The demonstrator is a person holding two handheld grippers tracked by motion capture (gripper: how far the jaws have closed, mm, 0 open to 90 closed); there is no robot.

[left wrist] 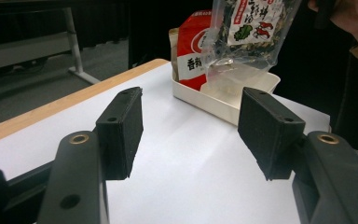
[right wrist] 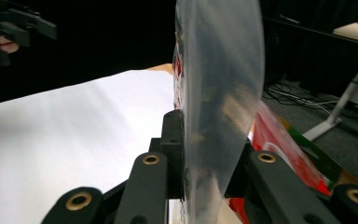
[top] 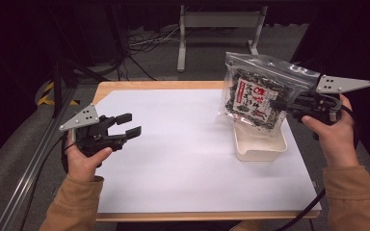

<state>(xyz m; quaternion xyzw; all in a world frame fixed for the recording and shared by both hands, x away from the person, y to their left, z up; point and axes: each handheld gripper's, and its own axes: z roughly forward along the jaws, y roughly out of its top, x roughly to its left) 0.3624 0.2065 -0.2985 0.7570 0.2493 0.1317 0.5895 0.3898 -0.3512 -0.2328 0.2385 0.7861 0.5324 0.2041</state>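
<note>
Clear zip bag (top: pixel 256 94) of dark dried flakes with a red-and-white printed label, held up in the air over the right side of the desk (top: pixel 183 144), above a shallow white tray (top: pixel 265 147). Bag hangs roughly upright, clear of the tray below it. Right claw (top: pixel 282 105) pinches the bag at its right edge; in the right gripper view the clear film (right wrist: pixel 219 93) stands edge-on between the two black jaws, which press on it from both sides. Right hand (top: pixel 335 132) grips the tool at the right edge of the desk, tan sleeve (top: pixel 356 197) below. Left gripper view shows a second, red packet (left wrist: pixel 193 56) with white lettering standing in the tray's far end, behind the lifted bag (left wrist: pixel 247 32). Tray sits on the white sheet covering the desk, right of centre. Left claw (top: pixel 129 125) well apart at the left edge, jaws spread with nothing between them, hovering above the sheet and pointing toward the right. Left hand (top: pixel 84 156) underneath it. Dark floor, cables and a grey frame (top: pixel 217 29) beyond the far edge.
</note>
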